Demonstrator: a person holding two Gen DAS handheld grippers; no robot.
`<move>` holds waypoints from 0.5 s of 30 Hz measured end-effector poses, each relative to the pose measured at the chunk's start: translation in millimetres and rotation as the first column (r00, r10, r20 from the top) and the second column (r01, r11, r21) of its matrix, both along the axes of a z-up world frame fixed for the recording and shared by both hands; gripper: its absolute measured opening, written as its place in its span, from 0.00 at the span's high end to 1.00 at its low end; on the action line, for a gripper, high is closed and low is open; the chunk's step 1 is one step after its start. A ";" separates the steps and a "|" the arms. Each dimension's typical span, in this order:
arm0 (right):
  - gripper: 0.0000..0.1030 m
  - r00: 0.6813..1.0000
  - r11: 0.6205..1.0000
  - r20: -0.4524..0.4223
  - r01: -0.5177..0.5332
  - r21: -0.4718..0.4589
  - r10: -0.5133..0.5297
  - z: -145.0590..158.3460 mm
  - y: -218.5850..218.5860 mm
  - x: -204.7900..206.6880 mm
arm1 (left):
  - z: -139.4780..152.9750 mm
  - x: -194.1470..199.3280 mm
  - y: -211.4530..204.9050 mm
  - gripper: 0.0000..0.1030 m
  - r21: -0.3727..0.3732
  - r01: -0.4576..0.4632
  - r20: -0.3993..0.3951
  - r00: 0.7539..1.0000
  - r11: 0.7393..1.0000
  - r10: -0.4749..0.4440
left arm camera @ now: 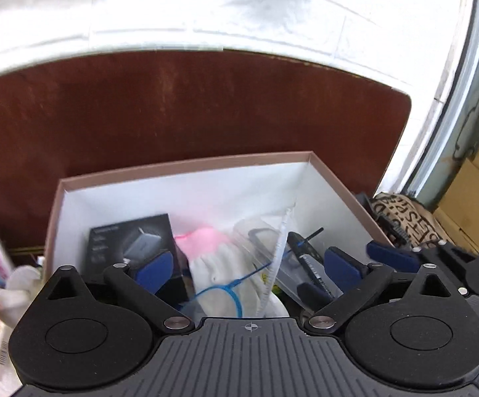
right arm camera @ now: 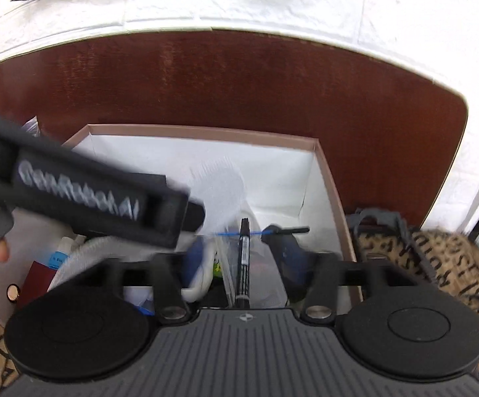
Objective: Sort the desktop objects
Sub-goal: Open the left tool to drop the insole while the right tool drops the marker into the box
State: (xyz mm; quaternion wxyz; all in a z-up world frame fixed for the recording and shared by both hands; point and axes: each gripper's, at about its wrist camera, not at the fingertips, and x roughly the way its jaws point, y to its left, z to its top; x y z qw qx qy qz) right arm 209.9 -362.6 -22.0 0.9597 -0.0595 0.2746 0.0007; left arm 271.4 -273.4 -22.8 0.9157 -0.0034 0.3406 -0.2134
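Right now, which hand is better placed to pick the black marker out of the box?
Right. The right tool is open and centred on the black marker, which lies between its fingers in the box. The left tool is open over the white gloves.

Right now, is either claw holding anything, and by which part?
Nothing is held. The left claw and the right claw both stand open above the box; the black marker lies loose between the right claw's fingers.

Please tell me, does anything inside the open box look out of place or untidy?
Nothing looks spilled or damaged. The box is simply filled loosely: a black carton, a white and pink glove, a blue cable tie and a black marker lie overlapping at mixed angles, not arranged.
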 end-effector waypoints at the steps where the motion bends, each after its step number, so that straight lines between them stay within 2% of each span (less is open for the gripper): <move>1: 0.24 1.000 1.000 0.009 -0.008 -0.014 0.008 1.3 2.1 -2.7 | 1.5 -2.4 0.8 0.00 0.006 0.004 0.003 1.000 1.000 -0.004; 3: 0.07 0.999 1.000 0.026 -0.018 -0.023 0.018 3.6 5.0 -7.7 | 3.0 -7.3 2.1 0.00 0.025 0.007 0.011 1.000 1.000 -0.007; 5: 0.02 0.999 0.999 0.038 -0.025 -0.031 0.026 6.2 8.4 -13.3 | 3.4 -12.7 2.7 0.00 0.044 0.007 0.019 1.000 0.999 -0.007; 15: 0.00 0.999 0.998 0.028 -0.035 -0.044 0.036 16.9 25.1 -33.7 | 12.1 -39.8 8.1 0.00 0.057 0.012 0.035 0.999 0.998 -0.014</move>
